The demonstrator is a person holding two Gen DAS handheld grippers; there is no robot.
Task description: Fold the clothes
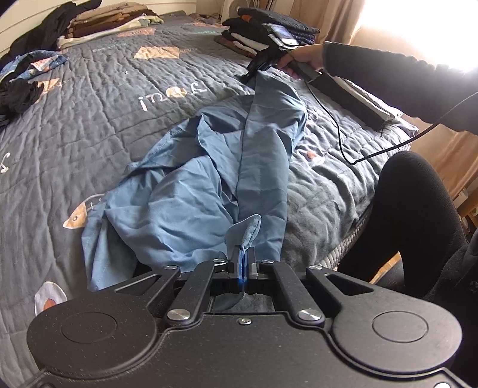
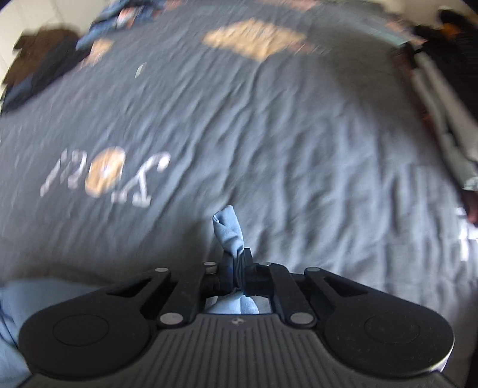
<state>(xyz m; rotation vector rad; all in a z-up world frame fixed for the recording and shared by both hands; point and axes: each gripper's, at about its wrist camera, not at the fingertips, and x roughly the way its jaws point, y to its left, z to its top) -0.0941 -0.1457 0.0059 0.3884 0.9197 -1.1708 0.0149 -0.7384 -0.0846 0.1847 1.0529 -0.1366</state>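
A rumpled blue shirt (image 1: 209,179) lies stretched across the grey quilted bed (image 1: 89,119). My left gripper (image 1: 244,253) is shut on a near corner of the shirt, and a tab of cloth sticks up past its fingertips. The right gripper (image 1: 252,70), held in a hand at the far end, pinches the shirt's other end just above the quilt. In the blurred right wrist view that gripper (image 2: 237,256) is shut on a twisted tuft of blue shirt (image 2: 228,229), with more blue cloth at the lower left.
Folded stacks sit at the head of the bed: brown and cream clothes (image 1: 110,21) at left, dark ones (image 1: 269,27) at right. Loose dark and patterned garments (image 1: 27,74) lie on the left. A black cable (image 1: 343,128) trails over the quilt; the person's leg (image 1: 412,215) stands by the bed's right edge.
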